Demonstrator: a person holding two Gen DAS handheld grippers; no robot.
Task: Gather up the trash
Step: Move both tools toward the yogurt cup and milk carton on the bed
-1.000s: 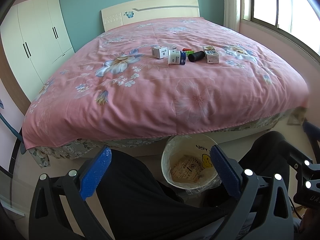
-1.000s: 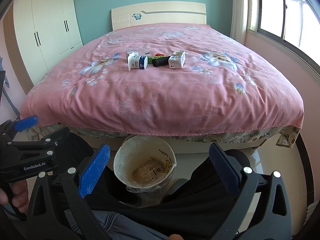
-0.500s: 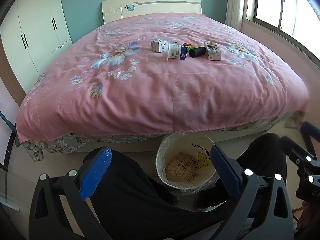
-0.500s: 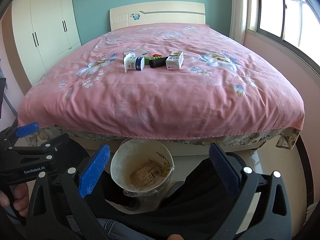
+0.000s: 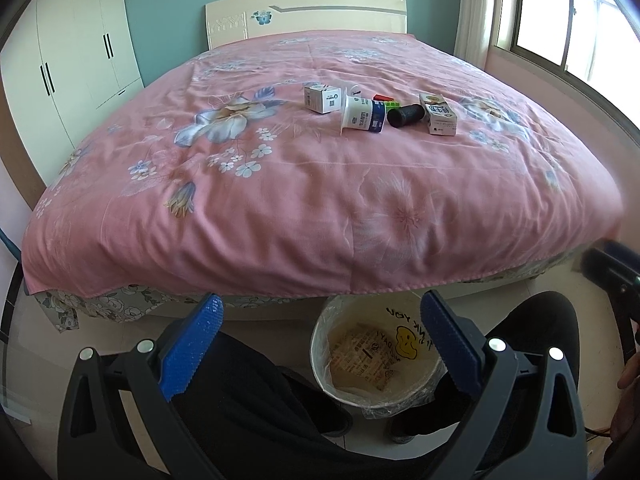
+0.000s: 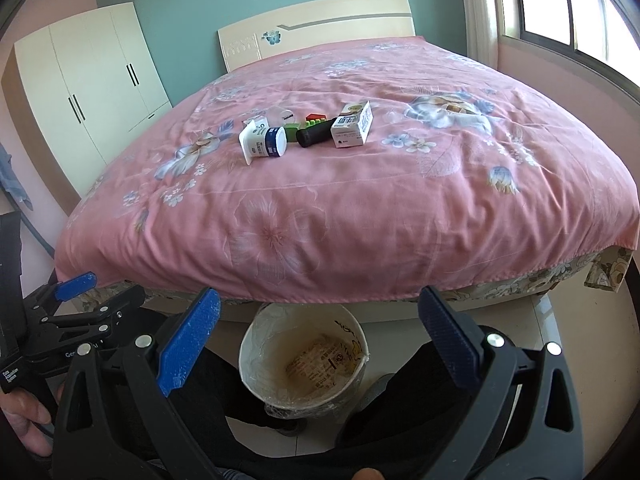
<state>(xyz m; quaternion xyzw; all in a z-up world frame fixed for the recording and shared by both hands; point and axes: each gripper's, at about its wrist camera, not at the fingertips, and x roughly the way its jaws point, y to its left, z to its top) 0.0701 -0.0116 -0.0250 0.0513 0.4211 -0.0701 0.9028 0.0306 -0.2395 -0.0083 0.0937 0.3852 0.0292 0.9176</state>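
Trash (image 5: 362,114) lies mid-bed (image 5: 280,208), well beyond both claws, long axes crosswise. Left claw (image 5: 320,344) and right claw (image 6: 318,334) gape empty above the bin (image 6: 256,344).

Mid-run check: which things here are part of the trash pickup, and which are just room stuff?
Job:
yogurt cup
small white box
black cylinder
milk carton
colored blocks
bin
left gripper
right gripper

Not job:
bed
wardrobe
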